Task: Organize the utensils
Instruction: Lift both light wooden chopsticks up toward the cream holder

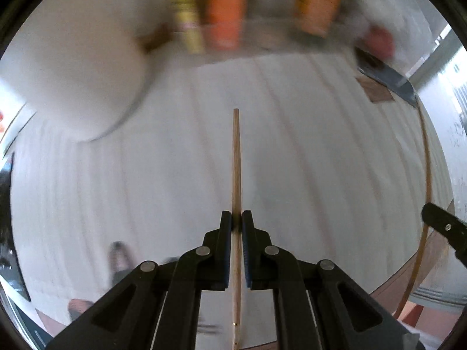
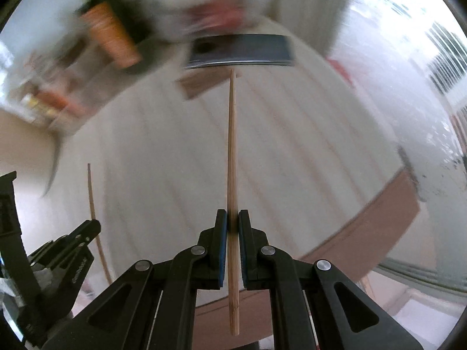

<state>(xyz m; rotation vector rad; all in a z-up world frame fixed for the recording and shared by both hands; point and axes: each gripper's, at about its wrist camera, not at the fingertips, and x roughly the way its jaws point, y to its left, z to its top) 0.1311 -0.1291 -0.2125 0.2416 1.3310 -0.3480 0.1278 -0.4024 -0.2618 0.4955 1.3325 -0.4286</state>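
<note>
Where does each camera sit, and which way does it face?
Left wrist: sits on the left gripper, facing along its chopstick over the white table; right gripper's edge shows.
Right wrist: sits on the right gripper, facing along its chopstick; left gripper beside.
Shared: table, orange containers, dark cleaver.

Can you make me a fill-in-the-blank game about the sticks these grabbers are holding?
1. The left gripper has its jaws shut on one wooden ____.
2. The right gripper holds a chopstick too, so there are ____ chopsticks held in all.
3. The striped tablecloth below is mostly ____ in colour.
4. The blurry cup at the table's far end is ____.

Missing words: chopstick; two; white; orange
</note>
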